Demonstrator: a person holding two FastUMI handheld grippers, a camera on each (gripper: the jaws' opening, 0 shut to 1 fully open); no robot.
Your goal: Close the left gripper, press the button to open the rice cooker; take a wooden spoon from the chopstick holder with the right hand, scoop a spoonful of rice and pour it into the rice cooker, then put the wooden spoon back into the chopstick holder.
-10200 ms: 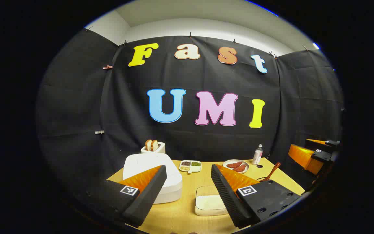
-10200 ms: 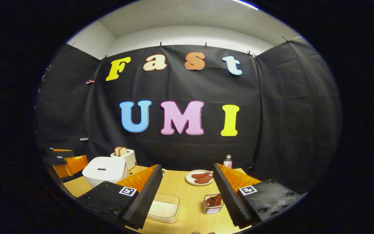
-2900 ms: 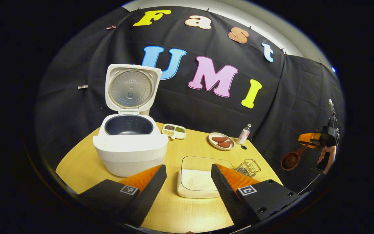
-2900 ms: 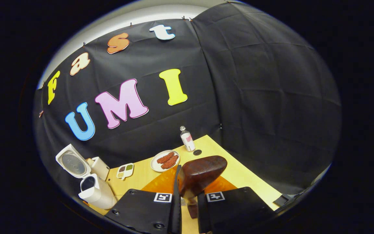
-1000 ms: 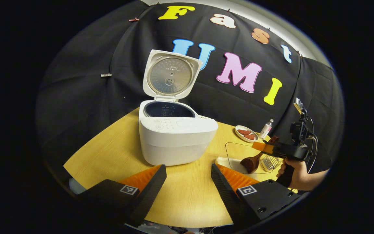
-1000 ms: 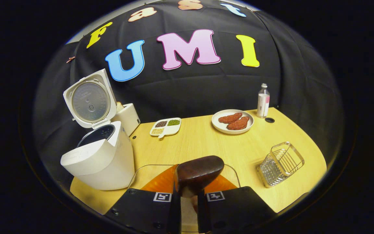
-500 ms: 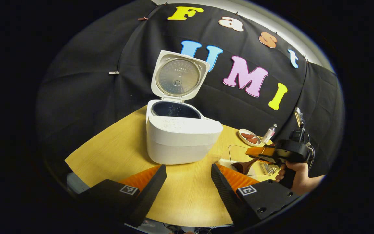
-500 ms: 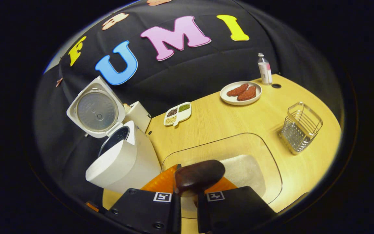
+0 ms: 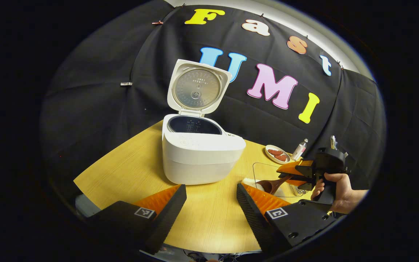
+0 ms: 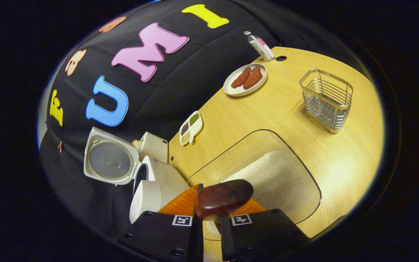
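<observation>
Yellow worktop [image 9: 129, 171] carries the open rice cooker [image 9: 198, 156] at 12 o'clock of the idle, spread left tool [image 9: 209, 203]. From the right tool [image 10: 209, 218], clamped on the spoon [image 10: 224, 198], rice [image 10: 267, 178] lies at 1 o'clock, cooker at 10.

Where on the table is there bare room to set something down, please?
Bare wood lies left of the rice cooker and between the rice dish, plate and wire holder. The right gripper with the wooden spoon crowds the dish.

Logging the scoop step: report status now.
Left gripper open, idle. Right gripper shut on wooden spoon, bowl in rice tray. Rice cooker lid up. Nothing in the way.
</observation>
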